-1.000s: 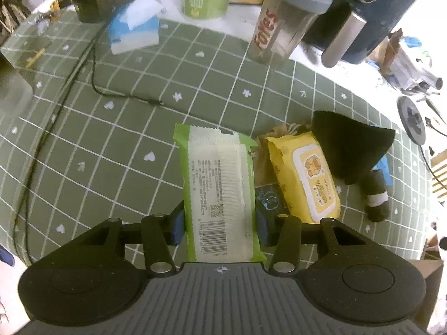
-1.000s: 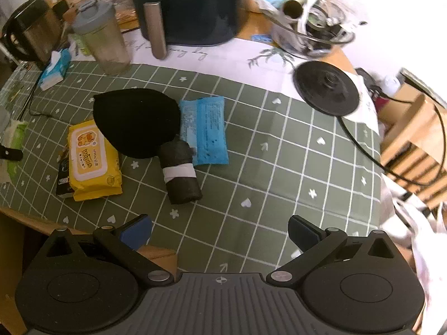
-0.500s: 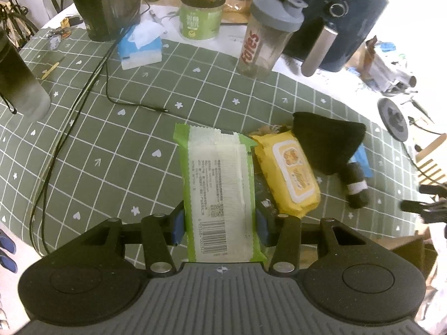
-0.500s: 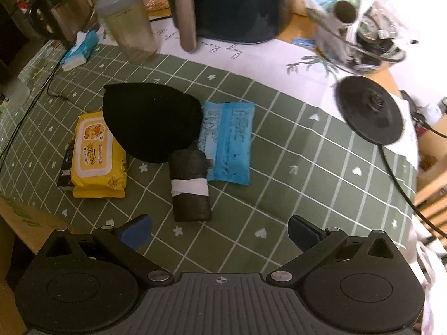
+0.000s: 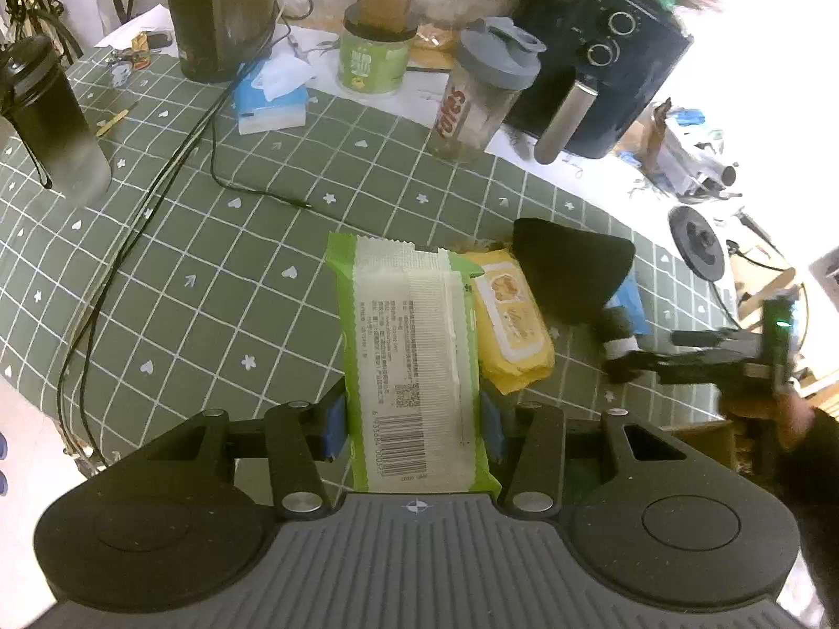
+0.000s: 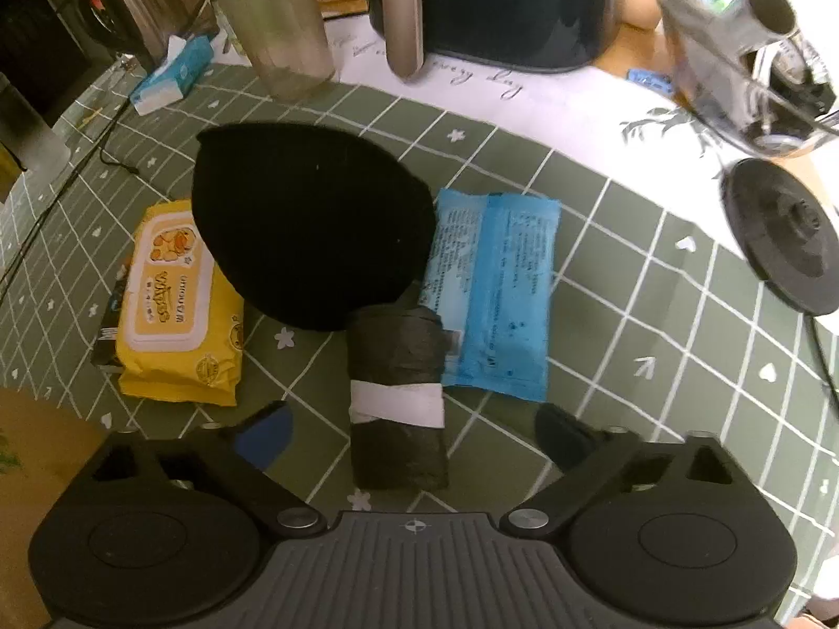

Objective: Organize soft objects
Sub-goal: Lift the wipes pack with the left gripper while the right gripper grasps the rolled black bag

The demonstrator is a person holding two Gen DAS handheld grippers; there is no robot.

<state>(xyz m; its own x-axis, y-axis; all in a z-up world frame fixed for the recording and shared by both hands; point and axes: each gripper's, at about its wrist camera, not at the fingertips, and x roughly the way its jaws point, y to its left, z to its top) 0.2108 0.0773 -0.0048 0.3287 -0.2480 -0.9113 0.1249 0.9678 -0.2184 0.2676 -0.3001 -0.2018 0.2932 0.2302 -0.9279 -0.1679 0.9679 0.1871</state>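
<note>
My left gripper [image 5: 414, 430] is shut on a green and white tissue pack [image 5: 414, 361] and holds it above the green checked tablecloth [image 5: 210, 283]. My right gripper [image 6: 414, 435] is open, its fingers on either side of a dark roll of bags with a white band [image 6: 396, 398]. Behind the roll lie a black beanie [image 6: 309, 225], a blue wipes pack [image 6: 493, 293] and a yellow wipes pack [image 6: 175, 304]. The yellow pack [image 5: 514, 320], the beanie [image 5: 571, 267] and the right gripper [image 5: 645, 356] also show in the left wrist view.
At the back stand a black air fryer [image 5: 598, 52], a shaker bottle [image 5: 482, 94], a green tub [image 5: 372, 57], a kettle [image 5: 220, 5] and a blue tissue box [image 5: 270, 99]. A dark bottle [image 5: 52, 120] and a black cable [image 5: 157, 199] are at the left. A black kettle base [image 6: 781, 236] sits at the right.
My right gripper has moved forward and down, so the dark roll now lies between its open fingers. My left gripper has risen with the green pack still in it.
</note>
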